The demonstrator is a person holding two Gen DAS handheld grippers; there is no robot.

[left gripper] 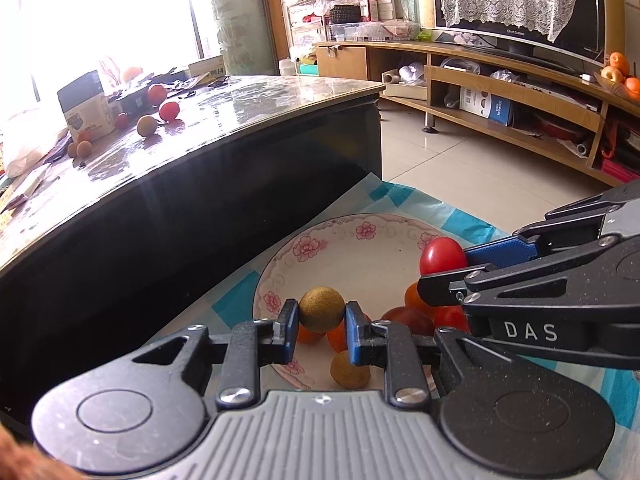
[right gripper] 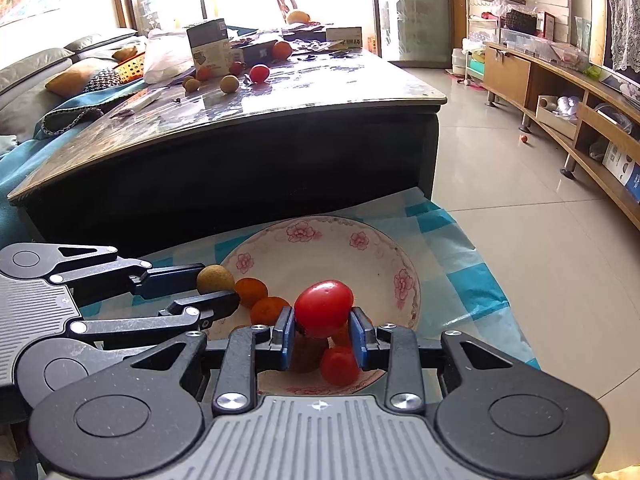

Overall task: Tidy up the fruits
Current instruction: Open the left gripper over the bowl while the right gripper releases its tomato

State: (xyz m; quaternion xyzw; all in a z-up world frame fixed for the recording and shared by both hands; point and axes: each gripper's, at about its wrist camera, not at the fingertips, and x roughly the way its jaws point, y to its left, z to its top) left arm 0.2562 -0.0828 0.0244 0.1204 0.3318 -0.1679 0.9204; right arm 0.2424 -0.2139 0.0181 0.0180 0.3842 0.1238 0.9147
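- The left gripper [left gripper: 322,320] is closed on a round brown fruit [left gripper: 321,309]; both blue pads touch its sides and hold it above the near part of the plate [left gripper: 384,236].
- The right gripper [right gripper: 323,330] is closed on a red tomato [right gripper: 324,308], which it holds over the plate, to the right of the brown fruit.
- Inside the plate, under the two grippers, lie a second brown fruit [left gripper: 350,370], small orange fruits [right gripper: 251,291] and more red tomatoes [right gripper: 339,365]; how many are there I cannot tell exactly, because the fingers cover some.
- The plate is white with pink flowers on its rim and it stands on a blue and white checked cloth [right gripper: 460,248] on the floor.
- Just behind the plate stands a low dark table [right gripper: 280,92] with a shiny top.
- On the far part of the table, well apart from the plate, lie more loose fruits: a red tomato [right gripper: 259,73], a brown one [right gripper: 229,83] and an orange [right gripper: 282,49], beside a small carton [right gripper: 209,47].
- Far right of the plate, a wooden TV stand [left gripper: 500,76] runs along the wall.
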